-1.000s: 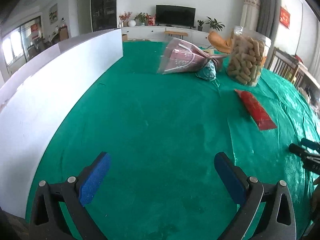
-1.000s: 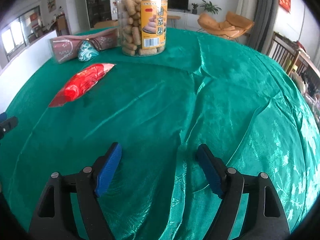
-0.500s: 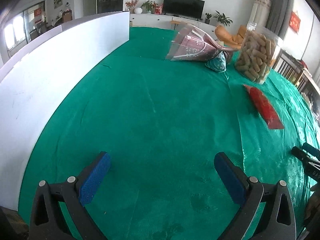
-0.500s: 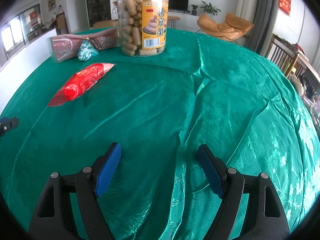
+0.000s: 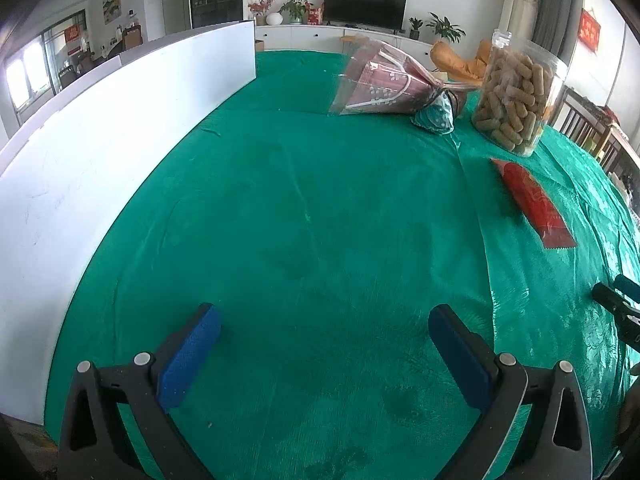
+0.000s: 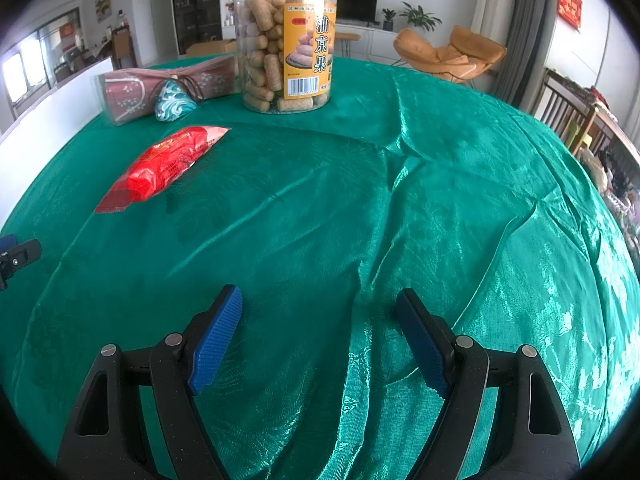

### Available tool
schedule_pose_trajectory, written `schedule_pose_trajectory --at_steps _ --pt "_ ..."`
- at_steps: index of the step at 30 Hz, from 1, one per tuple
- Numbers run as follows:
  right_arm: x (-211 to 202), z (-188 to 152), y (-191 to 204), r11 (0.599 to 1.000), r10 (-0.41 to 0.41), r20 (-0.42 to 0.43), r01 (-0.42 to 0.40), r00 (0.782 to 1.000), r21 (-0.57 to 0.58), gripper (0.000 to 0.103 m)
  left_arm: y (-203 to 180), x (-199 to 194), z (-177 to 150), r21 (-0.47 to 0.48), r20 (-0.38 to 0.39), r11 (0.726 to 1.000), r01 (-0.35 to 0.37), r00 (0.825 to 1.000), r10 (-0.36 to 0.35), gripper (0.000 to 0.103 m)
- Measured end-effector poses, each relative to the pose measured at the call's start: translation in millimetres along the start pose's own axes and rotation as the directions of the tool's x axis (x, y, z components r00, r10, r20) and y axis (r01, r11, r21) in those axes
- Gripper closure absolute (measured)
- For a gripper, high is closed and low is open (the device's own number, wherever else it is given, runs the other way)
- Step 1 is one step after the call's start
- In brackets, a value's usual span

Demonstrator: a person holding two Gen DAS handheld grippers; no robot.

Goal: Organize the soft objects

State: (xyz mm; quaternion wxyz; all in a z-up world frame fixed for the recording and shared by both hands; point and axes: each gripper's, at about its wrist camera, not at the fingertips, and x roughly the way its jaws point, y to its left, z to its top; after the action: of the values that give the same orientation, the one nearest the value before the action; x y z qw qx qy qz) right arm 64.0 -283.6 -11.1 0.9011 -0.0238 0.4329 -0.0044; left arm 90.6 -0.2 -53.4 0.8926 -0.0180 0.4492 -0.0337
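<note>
A red snack packet (image 6: 160, 166) lies flat on the green tablecloth (image 6: 360, 208), also seen as the red packet (image 5: 532, 202) at the right of the left wrist view. Behind it sit a small teal patterned pouch (image 6: 173, 101) and a pink cloth item in clear plastic wrap (image 5: 384, 84). My left gripper (image 5: 324, 328) hovers open over bare cloth, nothing between its blue pads. My right gripper (image 6: 318, 312) is open too, well short of the packet. The right gripper's tip (image 5: 616, 300) shows at the left view's right edge.
A tall clear jar of tan snack sticks (image 6: 286, 40) stands at the back of the table. A white board wall (image 5: 100, 128) runs along the table's left side. The tablecloth is wrinkled on the right. Chairs stand beyond the far right edge.
The left gripper has risen and tilted down, so the table objects sit lower and nearer in its view. The right gripper has barely shifted. Both stayed open.
</note>
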Motion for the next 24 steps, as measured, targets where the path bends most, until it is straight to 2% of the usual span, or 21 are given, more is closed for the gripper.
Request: schedule_pose_trajectory --at_steps 10,24 --pt "0.0 0.0 -0.1 1.000 0.000 0.000 0.000 1.000 0.000 0.021 -5.7 3.5 0.6 0.032 -0.018 0.999 -0.036 0.999 0.037 0.000" --pt "-0.2 -0.1 0.0 1.000 0.000 0.000 0.000 1.000 0.000 0.021 -5.5 3.2 0.1 0.034 -0.018 0.999 -0.038 0.999 0.038 0.000"
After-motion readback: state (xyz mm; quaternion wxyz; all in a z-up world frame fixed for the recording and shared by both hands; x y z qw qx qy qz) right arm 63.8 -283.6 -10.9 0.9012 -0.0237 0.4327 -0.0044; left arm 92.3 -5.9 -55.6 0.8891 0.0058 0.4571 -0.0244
